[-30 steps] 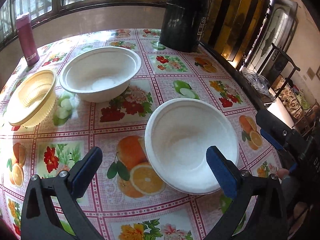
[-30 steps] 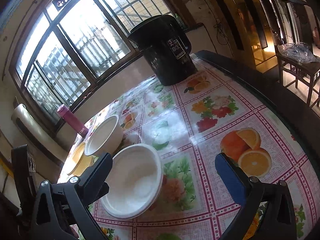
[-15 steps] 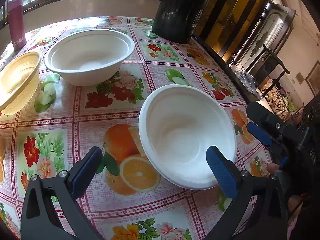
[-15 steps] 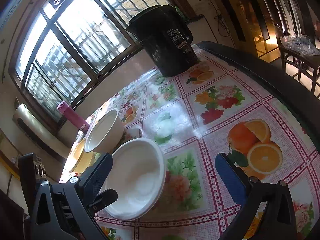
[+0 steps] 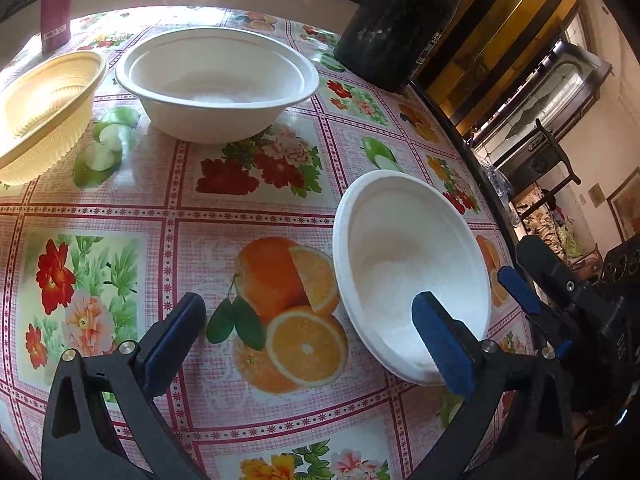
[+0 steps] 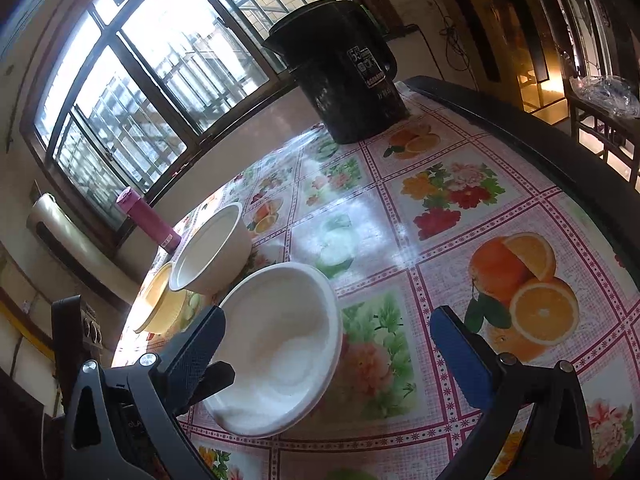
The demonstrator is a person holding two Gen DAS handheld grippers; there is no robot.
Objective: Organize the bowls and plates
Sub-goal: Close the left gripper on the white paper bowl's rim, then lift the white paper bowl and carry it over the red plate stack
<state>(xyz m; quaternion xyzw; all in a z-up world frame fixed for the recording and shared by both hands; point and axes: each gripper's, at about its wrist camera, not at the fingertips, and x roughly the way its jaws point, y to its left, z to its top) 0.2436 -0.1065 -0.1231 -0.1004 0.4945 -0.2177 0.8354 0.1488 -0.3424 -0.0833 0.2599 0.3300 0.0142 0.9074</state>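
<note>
The fruit-and-flower oilcloth table [image 5: 256, 216] sits below a barred window. Your left gripper [image 5: 308, 320] and right gripper [image 6: 328, 344] both gape wide, holding nothing, flanking the near white paper bowl [image 5: 404, 264], probably ready to nest it into the far white paper bowl [image 5: 216, 80] beside the yellow plastic basket [image 5: 44, 108].

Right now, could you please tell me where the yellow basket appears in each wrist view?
Left wrist view: the yellow basket sits at the upper left edge.
Right wrist view: yellow basket at left of centre, partly hidden behind the far white bowl.
Shared landmark: the pink bottle standing just beyond it.
</note>
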